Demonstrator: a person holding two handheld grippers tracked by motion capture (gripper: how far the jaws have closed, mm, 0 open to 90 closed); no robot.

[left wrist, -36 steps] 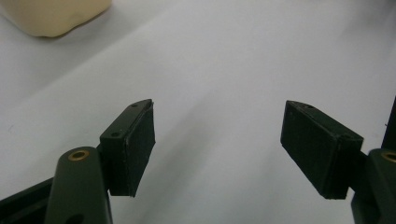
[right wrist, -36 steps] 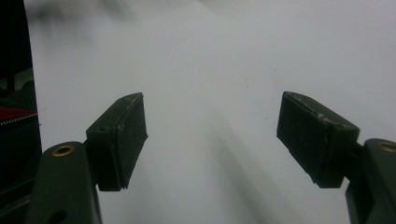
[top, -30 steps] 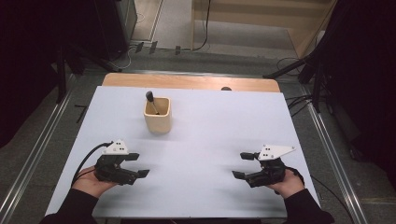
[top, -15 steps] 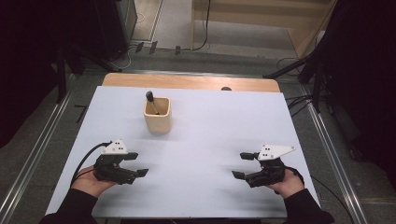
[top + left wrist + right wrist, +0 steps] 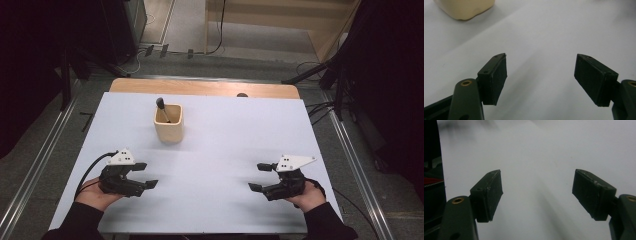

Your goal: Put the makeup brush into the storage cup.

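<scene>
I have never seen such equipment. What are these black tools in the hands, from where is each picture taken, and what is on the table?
A person sits at a white table and holds a hand-operated claw in each hand; there is no robot arm. The high view looks down from above: the left claw is at the lower left, the right claw at the lower right. The other two pictures come from small cameras riding on the claws, looking along their two black jaws: the left claw and the right claw. Both stand wide open and hold nothing. On the table stands a beige cup with a dark-handled tool leaning inside; what tool it is cannot be told.
</scene>
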